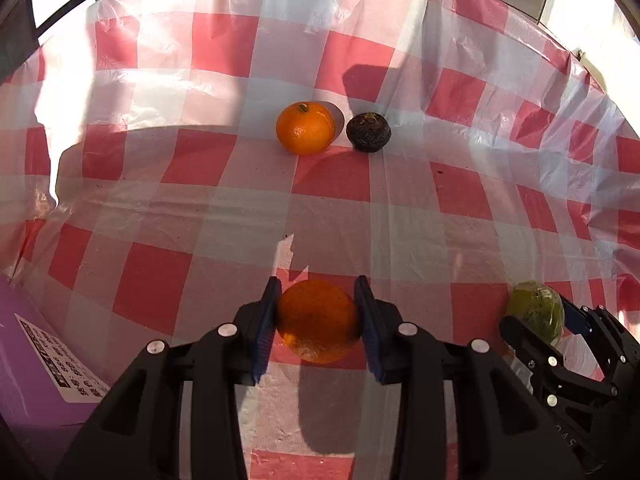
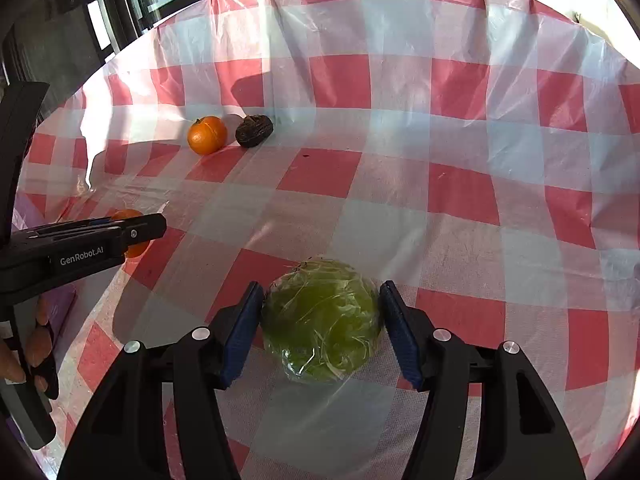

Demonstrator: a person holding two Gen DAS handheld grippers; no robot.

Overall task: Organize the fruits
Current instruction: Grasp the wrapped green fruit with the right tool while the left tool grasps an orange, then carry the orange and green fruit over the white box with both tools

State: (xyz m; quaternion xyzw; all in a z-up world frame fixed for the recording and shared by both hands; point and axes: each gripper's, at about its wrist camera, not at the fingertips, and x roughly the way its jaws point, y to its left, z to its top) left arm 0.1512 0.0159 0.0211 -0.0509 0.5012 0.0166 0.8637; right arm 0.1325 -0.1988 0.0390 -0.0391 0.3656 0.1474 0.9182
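Observation:
My left gripper (image 1: 318, 320) is shut on an orange (image 1: 318, 322), its blue pads pressed on both sides, just above the checkered tablecloth (image 1: 160, 280). My right gripper (image 2: 322, 322) is shut on a green fruit wrapped in clear film (image 2: 322, 320); it also shows in the left wrist view (image 1: 536, 312) at the right. Farther back a second orange (image 1: 306, 128) with its stem up sits beside a dark wrinkled fruit (image 1: 368, 133), almost touching. Both show in the right wrist view, the orange (image 2: 207, 135) and the dark fruit (image 2: 254, 131). The left gripper (image 2: 136, 232) appears at the left there.
A purple box with a white label (image 1: 36, 368) lies at the table's left near edge. The plastic tablecloth (image 2: 440, 200) is wrinkled and hangs over the far edges. Windows and dark frames (image 2: 120, 8) stand behind the table.

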